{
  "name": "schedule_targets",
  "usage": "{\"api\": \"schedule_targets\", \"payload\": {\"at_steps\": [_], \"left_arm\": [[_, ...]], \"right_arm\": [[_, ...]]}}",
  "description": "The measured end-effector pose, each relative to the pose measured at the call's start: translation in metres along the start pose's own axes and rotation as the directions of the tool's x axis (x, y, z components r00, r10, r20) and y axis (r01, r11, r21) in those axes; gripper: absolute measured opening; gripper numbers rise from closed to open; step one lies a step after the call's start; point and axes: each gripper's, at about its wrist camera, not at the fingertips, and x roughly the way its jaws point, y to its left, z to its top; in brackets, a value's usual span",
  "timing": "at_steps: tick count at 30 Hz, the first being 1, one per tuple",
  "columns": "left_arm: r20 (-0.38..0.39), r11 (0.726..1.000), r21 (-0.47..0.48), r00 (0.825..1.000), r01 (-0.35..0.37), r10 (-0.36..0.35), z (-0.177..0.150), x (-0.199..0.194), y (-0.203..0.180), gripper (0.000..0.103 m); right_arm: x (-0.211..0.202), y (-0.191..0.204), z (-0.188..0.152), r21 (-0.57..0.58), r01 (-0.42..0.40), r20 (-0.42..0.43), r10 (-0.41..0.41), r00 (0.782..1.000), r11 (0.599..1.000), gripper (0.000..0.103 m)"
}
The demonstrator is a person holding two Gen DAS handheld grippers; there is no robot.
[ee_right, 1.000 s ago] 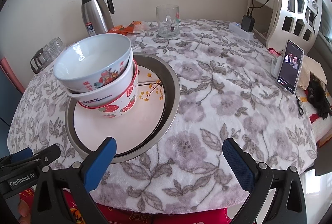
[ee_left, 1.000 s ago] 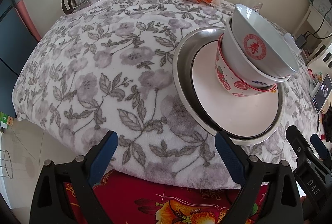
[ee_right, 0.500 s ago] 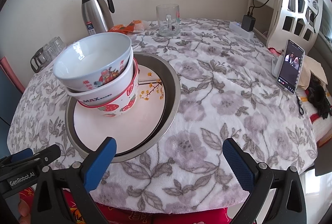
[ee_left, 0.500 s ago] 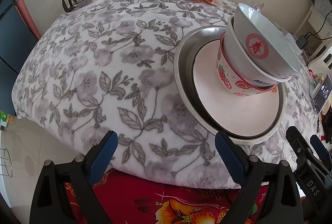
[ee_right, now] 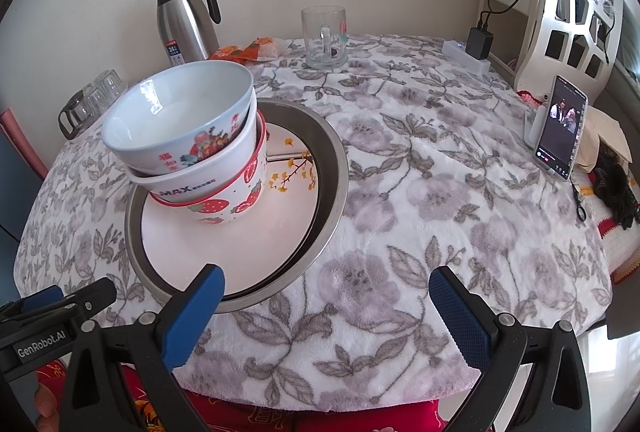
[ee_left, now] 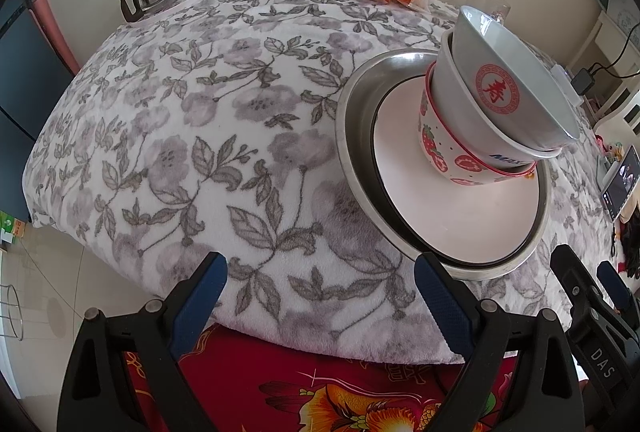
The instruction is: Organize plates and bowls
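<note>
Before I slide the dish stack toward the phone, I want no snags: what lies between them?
Only bare flowered cloth lies between the steel dish and phone, as the right wrist view shows.

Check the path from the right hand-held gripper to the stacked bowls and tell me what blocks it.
Nothing visible blocks it. The right hand-held gripper hangs open at the table's near edge, and only bare floral cloth and the steel basin's low rim lie before the stacked bowls, which sit on the plate inside it.
</note>
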Motion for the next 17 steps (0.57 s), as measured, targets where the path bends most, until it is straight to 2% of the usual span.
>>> {"api": "schedule_targets", "payload": {"at_steps": [17], "left_arm": [[0.024,0.999,-0.039,1.0,0.001,0.0,0.0005,-0.0045,0.0031,0.095]], "right_arm": [[0.0013,-0.0014,-0.0001,0.001,0.0,-0.002,0.0,1.0,1.0,0.103]]}}
